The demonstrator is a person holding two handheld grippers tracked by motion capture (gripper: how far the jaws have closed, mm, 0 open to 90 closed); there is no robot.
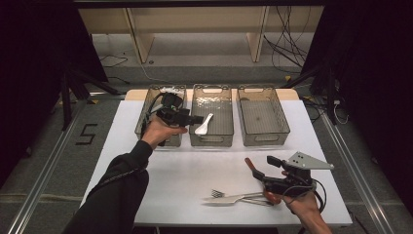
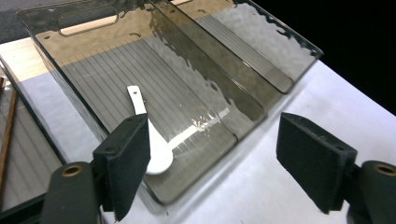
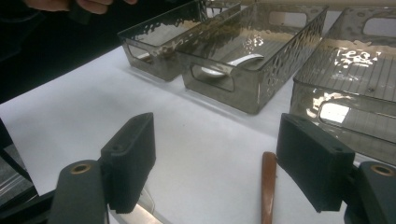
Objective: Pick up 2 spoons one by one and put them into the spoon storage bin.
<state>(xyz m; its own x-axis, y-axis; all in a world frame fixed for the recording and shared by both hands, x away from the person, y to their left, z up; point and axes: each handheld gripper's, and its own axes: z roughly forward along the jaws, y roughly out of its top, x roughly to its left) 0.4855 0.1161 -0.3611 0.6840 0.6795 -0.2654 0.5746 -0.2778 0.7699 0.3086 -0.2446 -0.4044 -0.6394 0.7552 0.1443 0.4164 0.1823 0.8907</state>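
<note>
The only writing you can read is a black "5" (image 1: 86,134) marked on the floor at the left of the high view. 3 smoky clear bins stand in a row at the far side of the white counter (image 1: 195,170). The middle bin (image 1: 211,141) holds the white spoon (image 1: 204,124), which lies near its front wall; in the left gripper view the spoon (image 2: 159,156) lies on the ribbed floor at the lower left. The left bin (image 1: 144,114) sits under your left hand, and a brown stick shows in it at the left edge of the left gripper view. The right bin (image 1: 263,117) looks empty. Your left gripper (image 1: 192,119) hovers over the middle bin with its jaws wide and nothing between them. Your right gripper (image 1: 253,168) rests low at the lower right, jaws wide apart, holding nothing, beside a fork (image 1: 219,194), a knife (image 1: 229,199) and a brown-handled piece (image 3: 268,186). Bare counter lies between bins and cutlery.
</note>
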